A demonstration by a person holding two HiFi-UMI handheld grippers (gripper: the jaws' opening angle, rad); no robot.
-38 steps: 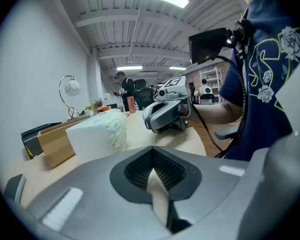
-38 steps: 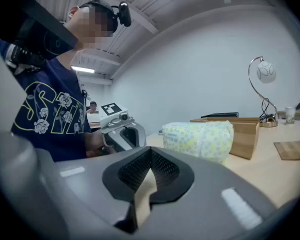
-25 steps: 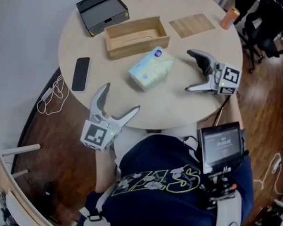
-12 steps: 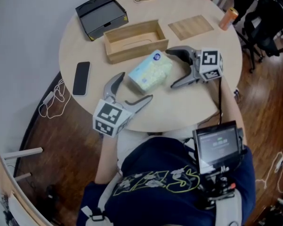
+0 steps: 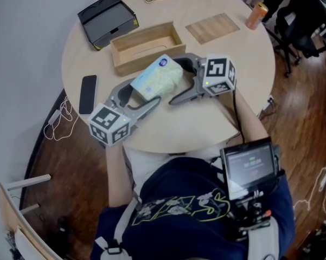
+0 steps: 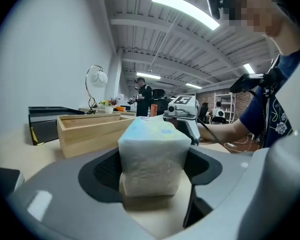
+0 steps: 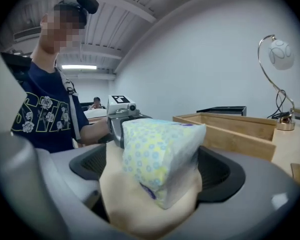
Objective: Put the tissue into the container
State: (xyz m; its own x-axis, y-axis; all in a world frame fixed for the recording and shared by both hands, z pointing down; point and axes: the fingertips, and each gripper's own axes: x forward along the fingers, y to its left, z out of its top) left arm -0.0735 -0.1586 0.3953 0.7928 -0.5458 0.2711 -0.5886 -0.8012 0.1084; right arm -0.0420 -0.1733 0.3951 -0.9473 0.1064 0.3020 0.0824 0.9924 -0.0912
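The left gripper has moved in from the bench edge. Its jaws have just been closing and now press on the left end of the tissue pack. The right gripper has also arrived, with its jaws wide around the other end. The pack is just beside the wooden box, so I think the lift comes next.

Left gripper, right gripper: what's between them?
The tissue pack, clear in the head view. The left gripper has just been closing its jaws onto one end. The right gripper straddles the other end, jaws open.
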